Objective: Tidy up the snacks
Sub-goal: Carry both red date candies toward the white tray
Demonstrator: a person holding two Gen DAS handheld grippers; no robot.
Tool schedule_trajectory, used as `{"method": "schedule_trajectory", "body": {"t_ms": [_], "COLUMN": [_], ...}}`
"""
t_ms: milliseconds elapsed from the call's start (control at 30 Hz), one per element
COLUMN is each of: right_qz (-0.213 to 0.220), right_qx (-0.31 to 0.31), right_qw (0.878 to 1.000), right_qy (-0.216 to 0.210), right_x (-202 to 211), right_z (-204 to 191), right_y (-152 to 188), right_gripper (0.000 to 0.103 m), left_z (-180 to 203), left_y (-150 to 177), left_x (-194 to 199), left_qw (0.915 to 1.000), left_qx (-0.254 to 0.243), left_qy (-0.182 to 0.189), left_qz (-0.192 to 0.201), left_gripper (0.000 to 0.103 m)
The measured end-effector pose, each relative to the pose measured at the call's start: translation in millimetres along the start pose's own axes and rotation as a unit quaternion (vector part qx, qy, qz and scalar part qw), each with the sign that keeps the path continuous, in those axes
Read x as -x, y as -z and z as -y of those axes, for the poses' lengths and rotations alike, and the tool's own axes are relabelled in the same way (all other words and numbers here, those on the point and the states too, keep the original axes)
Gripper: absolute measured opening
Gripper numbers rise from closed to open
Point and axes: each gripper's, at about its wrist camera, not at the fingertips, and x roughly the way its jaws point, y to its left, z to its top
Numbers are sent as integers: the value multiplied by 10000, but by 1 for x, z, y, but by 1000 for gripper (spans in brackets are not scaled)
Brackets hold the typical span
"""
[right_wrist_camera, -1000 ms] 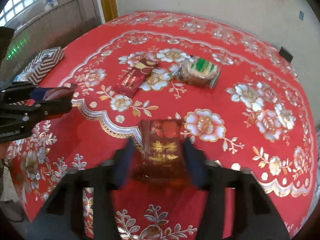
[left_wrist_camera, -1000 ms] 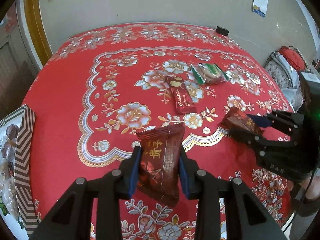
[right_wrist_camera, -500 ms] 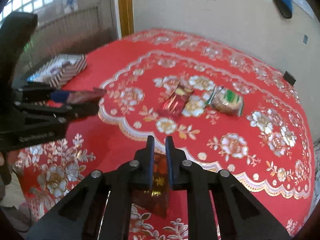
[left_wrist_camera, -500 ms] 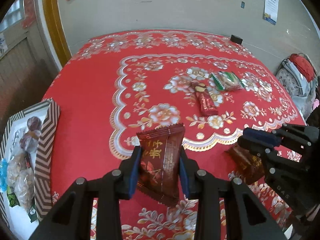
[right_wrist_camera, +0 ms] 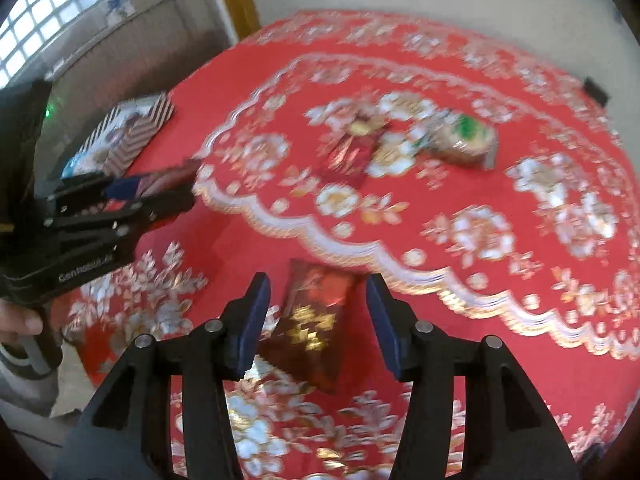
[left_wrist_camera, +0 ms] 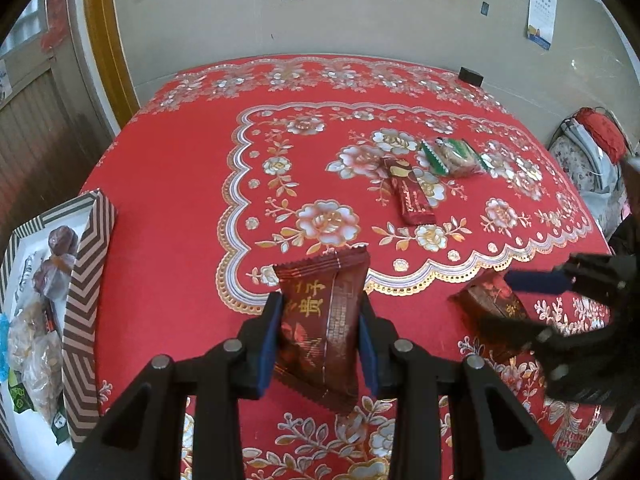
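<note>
My left gripper (left_wrist_camera: pixel 320 308) is shut on a dark brown snack packet (left_wrist_camera: pixel 316 344) with gold characters, held upright above the red floral tablecloth (left_wrist_camera: pixel 168 184). The jaws of my right gripper (right_wrist_camera: pixel 318 292) are opening. A second dark brown packet (right_wrist_camera: pixel 312 328) lies flat on the cloth between them, and the pads are clear of it. In the left wrist view that packet (left_wrist_camera: pixel 486 300) sits by the right gripper (left_wrist_camera: pixel 520 304). A red bar (left_wrist_camera: pixel 412 200) and a green-wrapped cake (left_wrist_camera: pixel 454 156) lie mid-table. A striped box (left_wrist_camera: pixel 86 280) holding several snacks stands at the left edge.
A small black object (left_wrist_camera: pixel 470 76) sits at the table's far edge by the wall. A bag with red netting (left_wrist_camera: pixel 588 160) stands beyond the right edge. A person's hand (right_wrist_camera: pixel 20 324) grips the left gripper's handle (right_wrist_camera: pixel 80 232). The right wrist view is motion-blurred.
My right gripper held its packet, then stood shut with the packet below it, and now stands apart over the packet lying on the cloth. The left gripper shifted toward the striped box, still holding its packet.
</note>
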Motion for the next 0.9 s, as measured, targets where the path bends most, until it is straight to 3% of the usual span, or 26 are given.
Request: {"method": "schedule_trajectory", "body": {"t_ms": [33,133,333,900], "right_qz": [0,17,243,1057], "right_qx": [0,352,733,694], "right_qw": [10000,9989,9959,9919], "right_qy": [0,313,467,-110], "right_x": [0,-6,3,12], "right_z": [0,-12,-22,-73], "right_y": [0,11,16,-24], "right_gripper": [49,35,33,33], "left_z": [0,-2,-2,-42], "left_y": [1,2,2,5], "left_x": [0,2,5,40], "left_qw": [10000,10000,10000,9971], "left_qx": [-8,-14,-23,180], "left_qy": [-5,-25,-15,-632], "left_qz": [-6,3,47,392], "left_gripper": [37,38,38,37]}}
